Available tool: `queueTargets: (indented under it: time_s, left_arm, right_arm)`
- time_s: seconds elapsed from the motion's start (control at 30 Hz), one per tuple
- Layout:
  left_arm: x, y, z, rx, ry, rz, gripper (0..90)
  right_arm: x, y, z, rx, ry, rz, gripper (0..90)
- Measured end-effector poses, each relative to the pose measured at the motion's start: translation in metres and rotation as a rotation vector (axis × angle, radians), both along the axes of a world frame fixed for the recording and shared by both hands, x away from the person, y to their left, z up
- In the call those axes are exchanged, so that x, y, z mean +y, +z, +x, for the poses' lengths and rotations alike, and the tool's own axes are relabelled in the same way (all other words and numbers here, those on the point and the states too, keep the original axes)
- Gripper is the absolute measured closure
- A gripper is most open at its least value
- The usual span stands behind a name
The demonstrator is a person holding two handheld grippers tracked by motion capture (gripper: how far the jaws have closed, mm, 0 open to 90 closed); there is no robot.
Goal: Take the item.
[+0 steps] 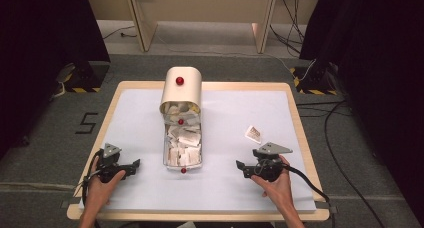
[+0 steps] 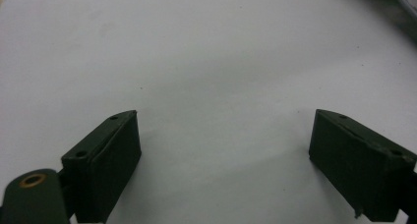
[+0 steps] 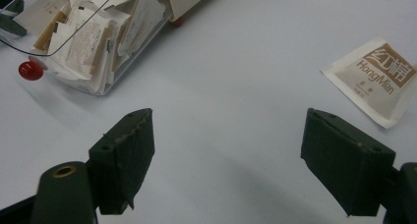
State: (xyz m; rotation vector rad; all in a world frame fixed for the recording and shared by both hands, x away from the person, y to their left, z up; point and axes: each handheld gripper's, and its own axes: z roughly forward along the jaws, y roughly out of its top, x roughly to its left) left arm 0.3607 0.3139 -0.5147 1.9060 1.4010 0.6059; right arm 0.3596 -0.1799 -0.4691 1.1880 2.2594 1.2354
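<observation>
Right gripper view: flat white-and-tan sachet (image 3: pixel 377 78) beyond wide-open, empty right gripper (image 3: pixel 226 160), brown lettering up

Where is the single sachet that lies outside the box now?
In the high view the sachet lies on the white mat, right of the clear box, just beyond the right hand-held gripper.

A drawer (image 1: pixel 182 147) filled with sachets (image 1: pixel 184 138) is set mid-table (image 1: pixel 150 188), pulled out before its box (image 1: pixel 182 88). One loose sachet (image 1: pixel 253 133) is laid to its right, just behind the right gripper (image 1: pixel 240 165).
</observation>
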Motion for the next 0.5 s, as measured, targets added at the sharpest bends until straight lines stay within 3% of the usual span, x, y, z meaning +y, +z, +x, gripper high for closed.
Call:
queueTargets:
  time_s: [0.5]
  left_arm:
    - [0.000, 0.000, 0.000, 0.000, 0.000, 0.000, 11.3]
  right_arm:
    - [0.005, -0.006, -0.012, 0.008, 0.026, -0.017, 20.8]
